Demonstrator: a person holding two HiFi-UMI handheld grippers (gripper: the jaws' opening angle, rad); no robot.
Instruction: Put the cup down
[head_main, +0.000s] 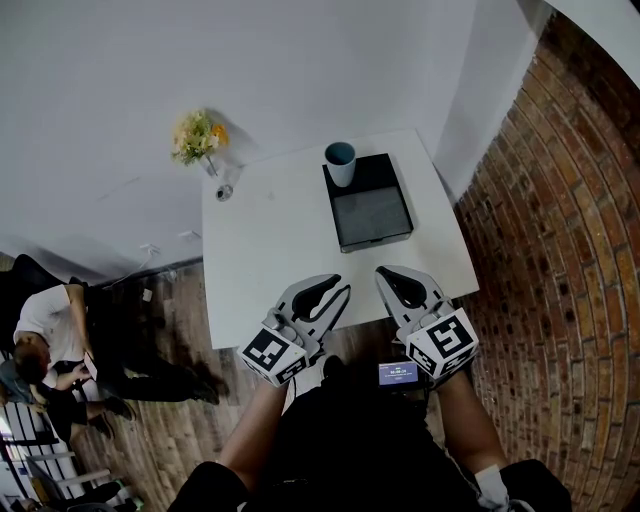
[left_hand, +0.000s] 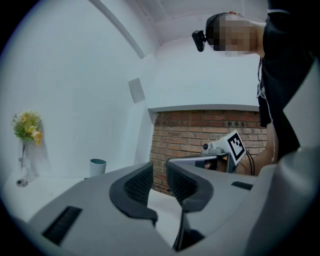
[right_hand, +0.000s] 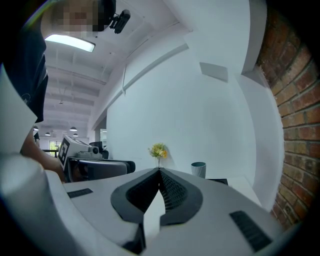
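Head view, A: cup (head_main: 340, 163) upright on black tray's (head_main: 372, 212) far corner, well ahead of both jaws
B: Left gripper (head_main: 335, 292) barely parted, empty; right gripper (head_main: 386, 273) clenched, empty. Risk?
A: Reaching in with jaws this narrow would likely shove and topple it

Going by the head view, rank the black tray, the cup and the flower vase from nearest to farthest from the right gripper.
1. Black tray: straight ahead of the right gripper, on the right half of the table.
2. Cup: standing at the tray's far left corner.
3. Flower vase: at the table's far left corner.
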